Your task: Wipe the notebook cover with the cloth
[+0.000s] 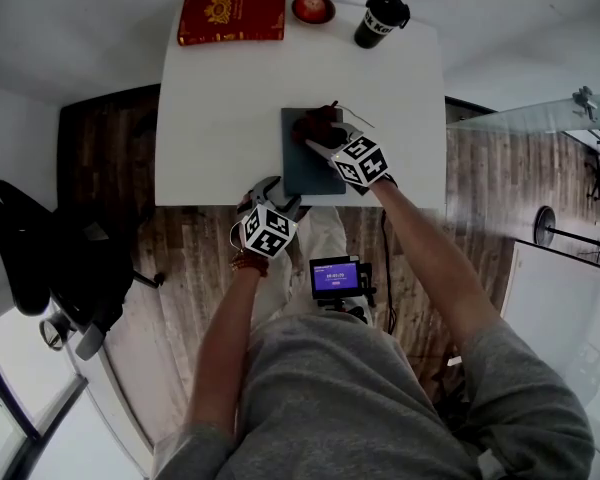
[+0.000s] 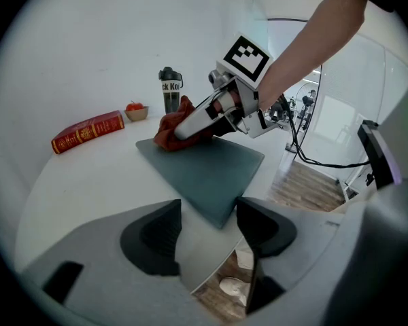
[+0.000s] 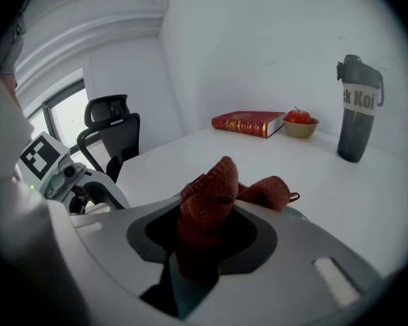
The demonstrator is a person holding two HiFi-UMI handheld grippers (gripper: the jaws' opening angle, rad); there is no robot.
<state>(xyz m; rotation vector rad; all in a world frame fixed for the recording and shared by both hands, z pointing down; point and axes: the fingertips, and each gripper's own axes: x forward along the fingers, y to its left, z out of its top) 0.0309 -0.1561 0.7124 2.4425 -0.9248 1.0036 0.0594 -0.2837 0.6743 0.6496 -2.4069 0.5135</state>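
A dark teal notebook (image 1: pixel 302 163) (image 2: pixel 207 168) lies closed near the front edge of the white table (image 1: pixel 220 118). My right gripper (image 1: pixel 318 136) (image 3: pixel 205 240) is shut on a rust-red cloth (image 1: pixel 317 125) (image 3: pixel 211 206) (image 2: pixel 171 129) and presses it onto the far part of the cover. My left gripper (image 1: pixel 270 200) (image 2: pixel 207 240) hangs open at the table's front edge, just off the notebook's near corner, holding nothing.
At the back of the table lie a red book (image 1: pixel 232 14) (image 3: pixel 248 123), a small bowl with a red fruit (image 1: pixel 313 8) (image 3: pixel 300 123) and a dark tumbler (image 1: pixel 380 19) (image 3: pixel 357 109). A black office chair (image 1: pixel 35 258) stands left. A small screen on a stand (image 1: pixel 338 276) sits below the table edge.
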